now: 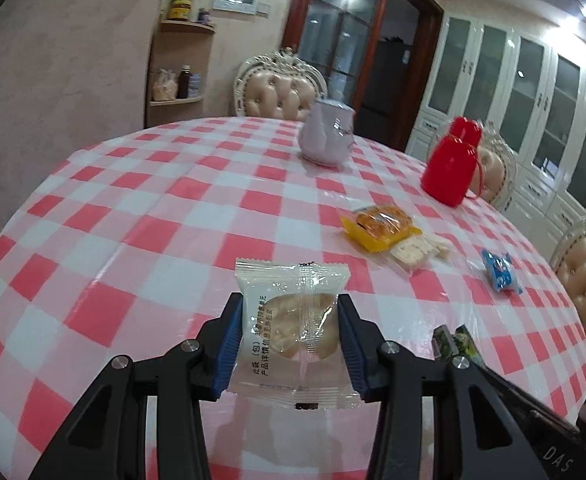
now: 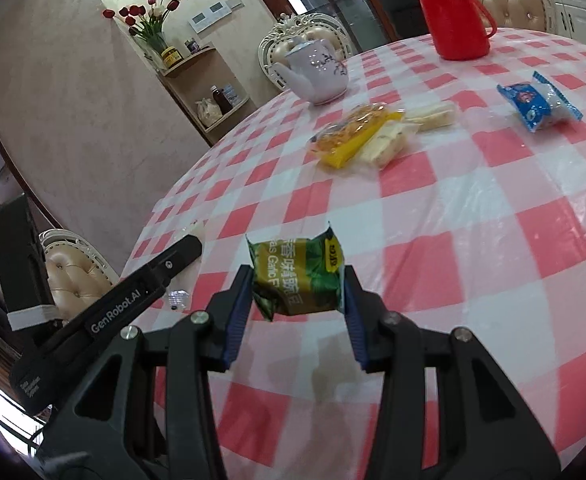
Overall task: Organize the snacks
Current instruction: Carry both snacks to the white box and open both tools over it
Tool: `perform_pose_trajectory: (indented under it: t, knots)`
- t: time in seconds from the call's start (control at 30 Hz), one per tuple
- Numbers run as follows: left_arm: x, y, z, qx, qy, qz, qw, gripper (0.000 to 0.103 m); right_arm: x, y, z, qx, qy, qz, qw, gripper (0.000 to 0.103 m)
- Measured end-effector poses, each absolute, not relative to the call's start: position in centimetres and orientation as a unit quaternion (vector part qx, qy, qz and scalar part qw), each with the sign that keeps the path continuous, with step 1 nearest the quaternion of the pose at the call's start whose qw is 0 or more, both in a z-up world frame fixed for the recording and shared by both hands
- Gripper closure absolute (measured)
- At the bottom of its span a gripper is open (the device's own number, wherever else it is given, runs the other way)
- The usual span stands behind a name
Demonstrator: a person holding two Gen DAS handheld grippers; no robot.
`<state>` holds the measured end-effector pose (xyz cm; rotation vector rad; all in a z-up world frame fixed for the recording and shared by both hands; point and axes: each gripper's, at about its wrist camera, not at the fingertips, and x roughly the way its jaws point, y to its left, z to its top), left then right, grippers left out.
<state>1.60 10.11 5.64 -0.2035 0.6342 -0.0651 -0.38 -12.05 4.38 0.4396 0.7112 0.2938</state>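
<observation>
With each tool clamped on a packet (left tool (image 1: pixel 289 340) on the clear cracker packet (image 1: pixel 291 328), right tool (image 2: pixel 298 300) on the green pea packet (image 2: pixel 298 278)), the snack pile (image 2: pixel 357 136) lies ahead, nearer the right.

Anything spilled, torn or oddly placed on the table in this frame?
Nothing stands out. The yellow packet overlaps a pale cracker pack; the blue packet lies apart. Each gripper holds an intact packet, and the teapot and red flask stand upright.

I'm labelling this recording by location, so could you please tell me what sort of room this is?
Most likely a home dining room: a round table under a red-and-white checked cloth, ornate tufted chairs around it, a white teapot and red thermos on top, and glass-fronted cabinets along the wall.
</observation>
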Motion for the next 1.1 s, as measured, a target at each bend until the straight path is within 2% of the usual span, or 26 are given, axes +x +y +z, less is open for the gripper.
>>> perform_pose_trajectory:
  t: [0.5,0.77,1.1]
  knots:
    - [-4.2,20.4,6.7,-0.21,0.242,0.047,0.946,0.057,-2.0,-4.6,3.6,0.181,0.364,0.183,0.895,0.056]
    - [-10.0,25.1,7.5,-0.194,0.234,0.061,0.951,0.056,-3.0,-1.2,3.7,0.152,0.372,0.233,0.886,0.055]
    - [-18.0,34.0,6.6,-0.197,0.242,0.184,0.932,0.056,-3.7,2.1,3.5,0.12,0.379,0.279,0.874,0.055]
